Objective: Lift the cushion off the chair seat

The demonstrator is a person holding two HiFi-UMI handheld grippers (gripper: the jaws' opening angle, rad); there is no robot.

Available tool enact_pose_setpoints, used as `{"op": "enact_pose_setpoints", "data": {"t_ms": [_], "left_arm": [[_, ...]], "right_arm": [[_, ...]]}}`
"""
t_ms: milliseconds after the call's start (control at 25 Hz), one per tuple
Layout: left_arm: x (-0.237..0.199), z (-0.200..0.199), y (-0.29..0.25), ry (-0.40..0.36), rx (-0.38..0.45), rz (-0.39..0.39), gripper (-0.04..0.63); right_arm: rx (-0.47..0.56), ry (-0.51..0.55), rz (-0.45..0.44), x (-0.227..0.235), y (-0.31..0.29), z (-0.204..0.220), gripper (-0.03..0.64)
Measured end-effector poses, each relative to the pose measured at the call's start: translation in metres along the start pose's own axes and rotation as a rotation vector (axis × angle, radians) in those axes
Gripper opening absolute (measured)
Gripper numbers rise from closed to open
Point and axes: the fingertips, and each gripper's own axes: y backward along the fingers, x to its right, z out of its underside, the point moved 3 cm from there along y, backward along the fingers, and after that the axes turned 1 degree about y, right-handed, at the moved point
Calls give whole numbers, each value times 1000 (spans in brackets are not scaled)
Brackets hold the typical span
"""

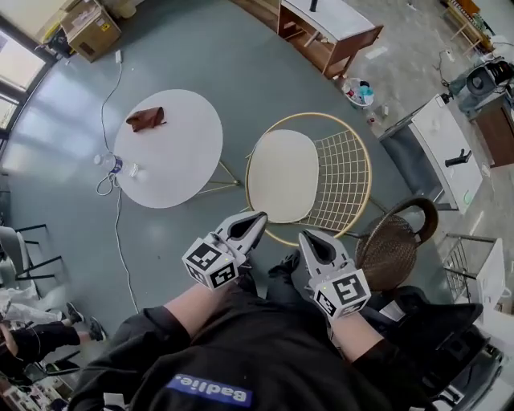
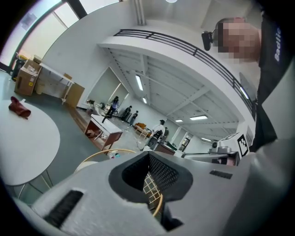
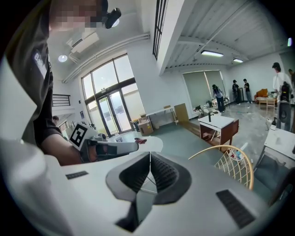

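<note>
A cream cushion [image 1: 283, 175] lies flat on the seat of a gold wire chair [image 1: 344, 172], just ahead of the person's knees. My left gripper [image 1: 259, 218] hangs over the chair's near rim, its tips level with the cushion's near edge and shut on nothing. To its right, my right gripper [image 1: 306, 238] stays slightly short of the rim with its jaws closed and empty. In the left gripper view the closed left gripper [image 2: 148, 154] looks over the chair's gold rim [image 2: 99, 154]. In the right gripper view the shut right gripper [image 3: 150, 155] has the wire chair back [image 3: 233, 167] at its right.
A round white table [image 1: 169, 148] with a brown object [image 1: 145, 119] on it stands left of the chair. A brown wicker chair [image 1: 399, 245] is close on the right. A white desk [image 1: 333, 20], a cardboard box [image 1: 92, 28] and a floor cable [image 1: 119, 233] lie farther off.
</note>
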Motion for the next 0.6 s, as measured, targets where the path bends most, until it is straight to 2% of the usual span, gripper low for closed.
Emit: {"op": "enact_pose_setpoints", "data": {"t_ms": [160, 600], "left_arm": [[-44, 38, -24, 59, -30, -89, 15], [-138, 118, -54, 102, -121, -201, 21]], "right_arm": [[-28, 13, -30, 15, -29, 22, 28], [-73, 38, -78, 39, -105, 71, 28]]}}
